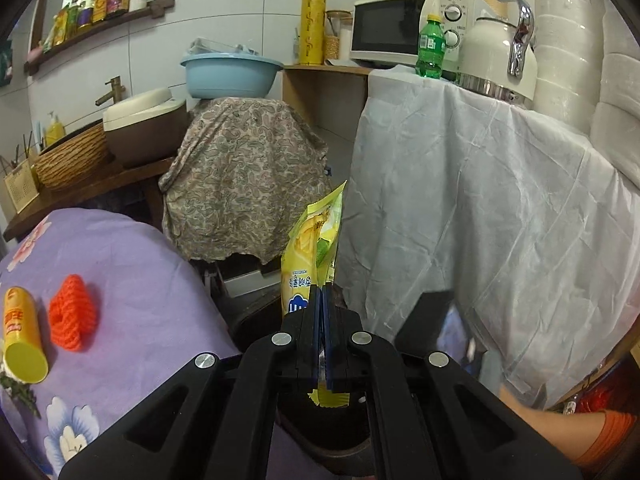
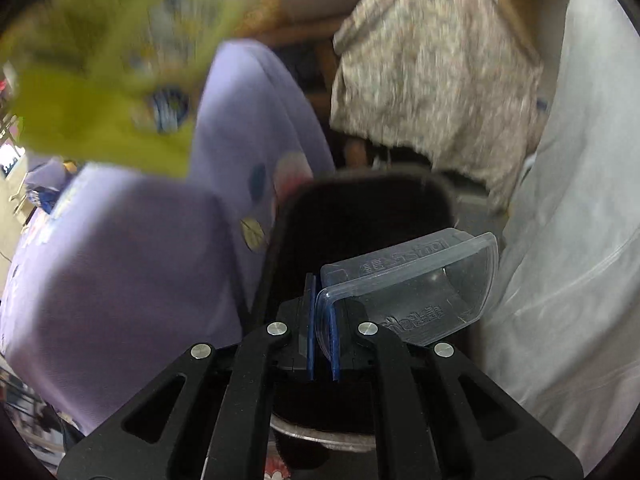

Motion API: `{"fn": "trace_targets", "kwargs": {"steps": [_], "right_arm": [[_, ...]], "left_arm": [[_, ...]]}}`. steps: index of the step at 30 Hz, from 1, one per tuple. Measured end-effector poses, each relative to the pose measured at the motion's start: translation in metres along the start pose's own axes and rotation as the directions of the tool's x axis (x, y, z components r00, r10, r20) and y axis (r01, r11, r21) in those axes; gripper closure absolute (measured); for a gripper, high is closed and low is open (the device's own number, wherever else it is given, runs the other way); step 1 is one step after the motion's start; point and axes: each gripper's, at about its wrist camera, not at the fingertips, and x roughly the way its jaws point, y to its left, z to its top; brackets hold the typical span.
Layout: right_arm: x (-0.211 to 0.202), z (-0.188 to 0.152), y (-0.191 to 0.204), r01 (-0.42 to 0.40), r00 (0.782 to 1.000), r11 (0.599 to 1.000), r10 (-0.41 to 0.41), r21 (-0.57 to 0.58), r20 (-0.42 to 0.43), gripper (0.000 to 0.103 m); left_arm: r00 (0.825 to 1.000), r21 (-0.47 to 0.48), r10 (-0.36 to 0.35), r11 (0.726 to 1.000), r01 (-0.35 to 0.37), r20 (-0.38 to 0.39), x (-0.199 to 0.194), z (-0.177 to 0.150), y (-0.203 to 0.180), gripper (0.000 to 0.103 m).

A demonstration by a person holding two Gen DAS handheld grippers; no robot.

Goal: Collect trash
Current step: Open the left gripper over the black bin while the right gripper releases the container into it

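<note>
Room first: you work in a crowded kitchen corner. A white sheet (image 1: 480, 200) drapes the counter on the right, a paisley cloth (image 1: 244, 184) covers something in the middle, and a purple floral cloth (image 1: 132, 280) covers the tabletop on the left. A microwave (image 1: 400, 28), a kettle (image 1: 496, 60) and a green bottle (image 1: 430, 48) stand on the counter.

Below, between the tabletop and the sheet, stands a black bin (image 2: 360, 216), mouth open.

Progress, as a judgement: two pieces are in hand and near the bin, neither yet dropped. Your left gripper (image 1: 322, 296) is clamped tight on a yellow snack bag (image 1: 310, 256), which sticks up from the jaws. Your right gripper (image 2: 322, 320) is closed on the rim of a clear plastic tray (image 2: 416, 288), held right over the bin mouth. The right view is blurred, so the bin's contents cannot be made out.

Left to do: release both. On the tabletop a yellow tube (image 1: 22, 332) and an orange knit piece (image 1: 72, 312) lie near each other; whether either counts as trash you cannot tell from here.
</note>
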Motion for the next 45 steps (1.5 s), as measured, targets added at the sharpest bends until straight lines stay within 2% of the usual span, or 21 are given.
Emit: {"fn": "trace_targets", "kwargs": {"steps": [9, 13, 18, 22, 24, 25, 26, 30, 35, 39, 42, 45], "right_arm": [[0.084, -0.025, -0.021, 0.009, 0.986, 0.998, 0.000, 0.055, -0.168, 0.097], [0.104, -0.028, -0.027, 0.026, 0.976, 0.998, -0.014, 0.051, -0.216, 0.097], [0.117, -0.030, -0.034, 0.048, 0.971, 0.998, -0.036, 0.046, -0.237, 0.096], [0.110, -0.031, -0.031, 0.060, 0.970, 0.998, -0.051, 0.031, -0.238, 0.093], [0.105, -0.031, -0.028, 0.064, 0.970, 0.998, -0.055, 0.030, -0.237, 0.078], [0.102, -0.030, -0.027, 0.075, 0.971, 0.997, -0.067, 0.028, -0.231, 0.062], [0.100, -0.030, -0.025, 0.087, 0.972, 0.996, -0.079, 0.026, -0.220, 0.052], [0.084, -0.029, -0.023, 0.086, 0.979, 0.996, -0.080, 0.026, -0.186, 0.051], [0.062, -0.033, -0.015, 0.127, 0.979, 0.992, -0.127, -0.008, -0.160, 0.051], [0.034, -0.047, -0.017, 0.139, 0.984, 0.990, -0.134, 0.030, -0.119, 0.050], [0.007, -0.055, -0.016, 0.148, 0.987, 0.988, -0.146, 0.042, -0.064, 0.049], [-0.013, -0.062, -0.018, 0.156, 0.988, 0.986, -0.154, 0.056, -0.029, 0.042]], "left_arm": [[0.998, -0.010, -0.004, 1.000, 0.003, -0.057, 0.039, -0.001, -0.008, 0.100], [0.996, -0.012, 0.005, 1.000, -0.006, -0.086, 0.056, -0.006, -0.007, 0.100], [0.993, -0.013, 0.017, 1.000, -0.018, -0.117, 0.070, -0.011, -0.006, 0.100], [0.990, -0.025, 0.008, 1.000, -0.012, -0.141, 0.080, -0.012, -0.005, 0.100], [0.989, -0.019, 0.013, 1.000, -0.016, -0.150, 0.084, -0.012, -0.007, 0.100], [0.988, -0.017, 0.015, 1.000, -0.018, -0.154, 0.086, -0.012, -0.007, 0.100], [0.987, -0.019, 0.016, 1.000, -0.019, -0.157, 0.088, -0.012, -0.007, 0.100], [0.985, -0.029, 0.022, 0.999, -0.028, -0.173, 0.095, -0.014, -0.005, 0.100], [0.976, -0.061, 0.016, 0.998, -0.030, -0.216, 0.113, -0.020, 0.000, 0.100], [0.969, -0.070, 0.017, 0.997, -0.036, -0.248, 0.130, -0.025, -0.001, 0.100], [0.957, -0.104, -0.016, 0.995, -0.015, -0.290, 0.146, -0.032, -0.001, 0.100], [0.940, -0.126, -0.028, 0.992, -0.015, -0.339, 0.165, -0.045, -0.003, 0.100]]}}
